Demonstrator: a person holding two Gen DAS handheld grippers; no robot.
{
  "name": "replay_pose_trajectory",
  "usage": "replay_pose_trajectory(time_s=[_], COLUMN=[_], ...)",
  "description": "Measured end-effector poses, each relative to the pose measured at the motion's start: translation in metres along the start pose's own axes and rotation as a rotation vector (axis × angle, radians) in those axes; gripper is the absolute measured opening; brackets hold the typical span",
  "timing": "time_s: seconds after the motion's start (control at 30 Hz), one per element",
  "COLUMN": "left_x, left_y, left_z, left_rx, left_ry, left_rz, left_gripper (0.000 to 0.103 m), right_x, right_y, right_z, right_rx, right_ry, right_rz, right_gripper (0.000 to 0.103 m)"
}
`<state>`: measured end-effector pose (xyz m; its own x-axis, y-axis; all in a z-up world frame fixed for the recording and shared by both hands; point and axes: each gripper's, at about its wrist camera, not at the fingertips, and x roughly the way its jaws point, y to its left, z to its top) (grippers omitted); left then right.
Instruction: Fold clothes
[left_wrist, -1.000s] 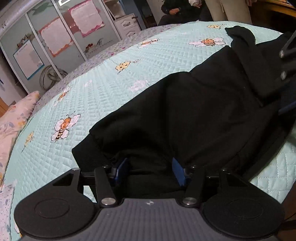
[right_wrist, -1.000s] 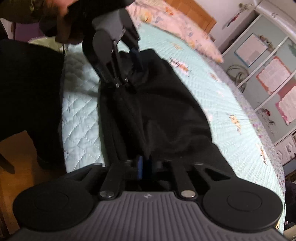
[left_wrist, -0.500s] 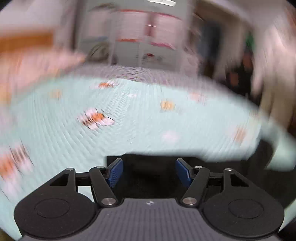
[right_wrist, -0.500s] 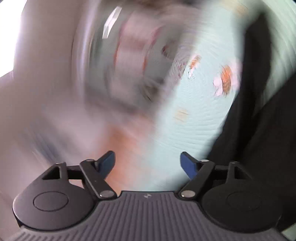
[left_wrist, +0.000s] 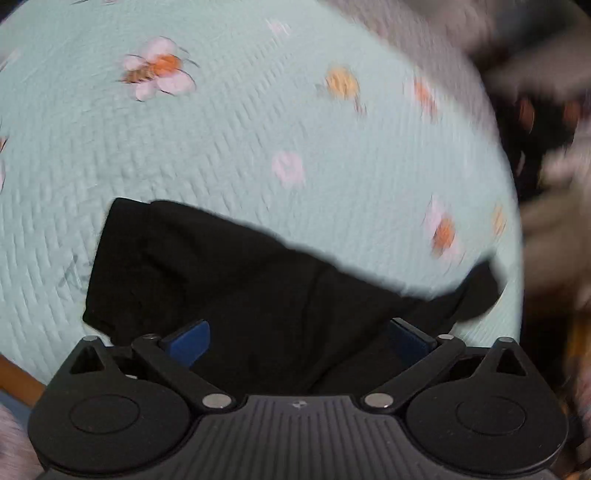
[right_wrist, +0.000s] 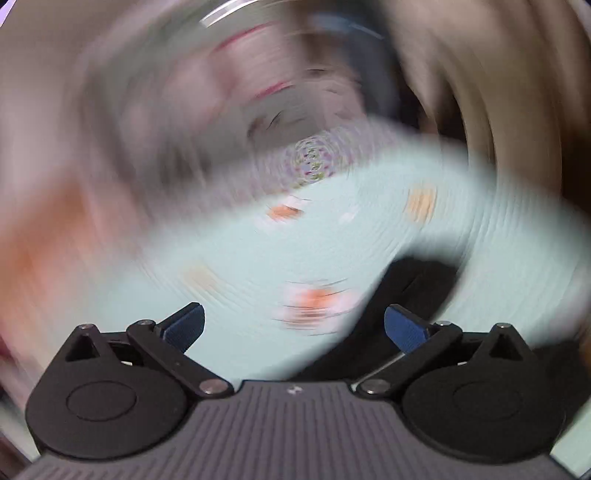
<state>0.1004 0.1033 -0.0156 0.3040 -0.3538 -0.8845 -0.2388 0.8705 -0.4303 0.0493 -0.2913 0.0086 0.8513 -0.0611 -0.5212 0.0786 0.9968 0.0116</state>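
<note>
Both tools spread wide, gripping nothing: left tool (left_wrist: 297, 339) hovering over black garment (left_wrist: 229, 280) (right tool (right_wrist: 293, 326) view blurring) on bee-print quilt (left_wrist: 258, 140).

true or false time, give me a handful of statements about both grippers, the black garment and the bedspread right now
1. The left gripper is open, its blue pads spread wide. True.
2. The right gripper is shut on the black garment. False: its jaws stand wide open with nothing between them.
3. The garment lies on a pale green quilted bedspread printed with flowers. True.
4. The garment is white. False: it is black.
5. In the right wrist view the garment sits to the left of the gripper. False: the dark cloth shows on the right side, near the right pad.
</note>
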Motion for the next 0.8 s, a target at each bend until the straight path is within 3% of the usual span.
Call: replay_pose_trajectory(time_s=[0.03,0.07,0.13,0.23,0.43,0.47,0.53,0.57,0.63,0.67,0.7,0.8], left_x=[0.0,-0.001,-0.003,0.001,0.014,0.014,0.004,-0.001,-0.011,-0.015,-0.017,-0.019], left_y=[-0.005,-0.011,-0.024,-0.026,-0.01,-0.006,0.003,0.007,0.016,0.021,0.025,0.041], left_z=[0.0,0.001,0.004,0.007,0.009,0.009,0.001,-0.003,-0.016,-0.022,-0.029,-0.045], left_rx=[0.02,0.041,0.093,0.084,0.039,0.021,0.004,0.004,0.014,0.018,0.026,0.048], left_ry=[0.013,0.022,0.008,-0.008,-0.041,-0.075,-0.198,-0.255,-0.321,-0.336,-0.343,-0.344], left_rz=[0.014,0.028,0.057,0.042,0.08,0.096,0.153,0.178,0.174,0.162,0.159,0.184], left_gripper=[0.098,0.098,0.1,0.101,0.098,0.097,0.097,0.097,0.097,0.097,0.097,0.097], right_x=[-0.003,-0.005,-0.007,-0.004,0.007,0.012,0.022,0.03,0.054,0.065,0.071,0.081], right_y=[0.016,0.024,0.032,0.034,0.025,0.022,0.015,0.015,0.02,0.028,0.046,0.114], right_z=[0.01,0.014,0.024,0.034,0.022,0.02,0.015,0.014,0.012,0.011,0.012,0.022], right_rx=[-0.195,-0.305,-0.427,-0.472,-0.413,-0.389,-0.314,-0.273,-0.182,-0.172,-0.226,-0.405], right_ry=[0.005,0.001,0.023,0.058,0.117,0.132,0.16,0.186,0.264,0.294,0.316,0.373], right_rz=[-0.086,-0.141,-0.19,-0.204,-0.144,-0.076,0.174,0.351,0.835,1.034,1.15,1.361], right_gripper=[0.103,0.103,0.103,0.103,0.103,0.103,0.103,0.103,0.103,0.103,0.103,0.103])
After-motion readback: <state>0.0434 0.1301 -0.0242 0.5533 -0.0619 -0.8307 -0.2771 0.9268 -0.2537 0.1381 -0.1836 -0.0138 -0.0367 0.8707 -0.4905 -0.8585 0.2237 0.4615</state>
